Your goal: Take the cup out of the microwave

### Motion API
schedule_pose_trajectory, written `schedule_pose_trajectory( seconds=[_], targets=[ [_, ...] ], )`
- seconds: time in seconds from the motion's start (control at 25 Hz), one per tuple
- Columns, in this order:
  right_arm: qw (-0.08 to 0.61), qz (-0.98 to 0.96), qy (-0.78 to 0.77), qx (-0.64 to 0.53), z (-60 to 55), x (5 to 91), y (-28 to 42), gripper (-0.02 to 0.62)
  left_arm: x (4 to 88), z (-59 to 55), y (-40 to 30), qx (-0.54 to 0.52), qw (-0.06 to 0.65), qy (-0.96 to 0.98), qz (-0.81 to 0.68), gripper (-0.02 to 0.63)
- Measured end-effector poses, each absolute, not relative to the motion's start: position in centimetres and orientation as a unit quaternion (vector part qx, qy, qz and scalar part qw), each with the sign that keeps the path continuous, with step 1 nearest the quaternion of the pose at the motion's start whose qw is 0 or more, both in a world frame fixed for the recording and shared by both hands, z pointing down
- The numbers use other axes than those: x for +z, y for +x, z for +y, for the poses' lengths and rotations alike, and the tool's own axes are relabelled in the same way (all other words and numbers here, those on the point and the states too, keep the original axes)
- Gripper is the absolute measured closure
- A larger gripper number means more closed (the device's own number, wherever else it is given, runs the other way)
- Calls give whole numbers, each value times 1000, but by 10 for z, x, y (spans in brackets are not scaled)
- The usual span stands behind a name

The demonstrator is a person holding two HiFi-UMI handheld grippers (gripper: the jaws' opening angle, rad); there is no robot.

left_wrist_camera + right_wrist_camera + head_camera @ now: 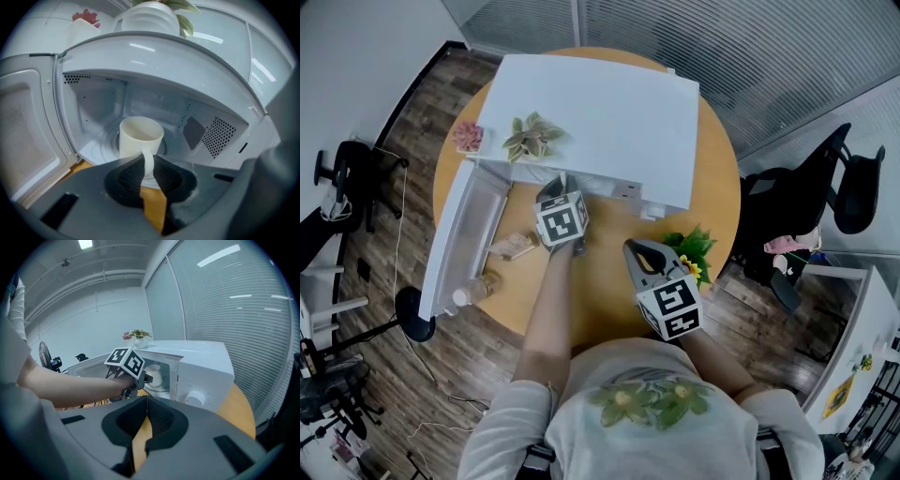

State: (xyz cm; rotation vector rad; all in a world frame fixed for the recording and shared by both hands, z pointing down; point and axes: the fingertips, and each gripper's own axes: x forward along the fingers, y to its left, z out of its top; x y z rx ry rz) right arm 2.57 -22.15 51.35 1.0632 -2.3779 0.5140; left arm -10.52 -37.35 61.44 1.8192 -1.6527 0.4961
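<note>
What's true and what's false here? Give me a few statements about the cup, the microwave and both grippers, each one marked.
1. The cup stands inside the microwave. True.
2. The door is closed. False: it is swung wide open.
3. The left gripper is shut on the cup's handle. True.
4. The right gripper holds a second cup. False: its jaws are together with nothing between them, out in front of the microwave.
5. The top of the microwave is bare. False: a potted plant stands on it.
</note>
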Motion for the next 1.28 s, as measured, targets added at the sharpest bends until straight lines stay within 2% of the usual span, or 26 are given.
schedule_pose_trajectory(
  seconds=[1.28],
  targets=[
    [237,-873,391,172,-204,499,26,578,591,-328,-105,194,270,722,-607,551]
  ],
)
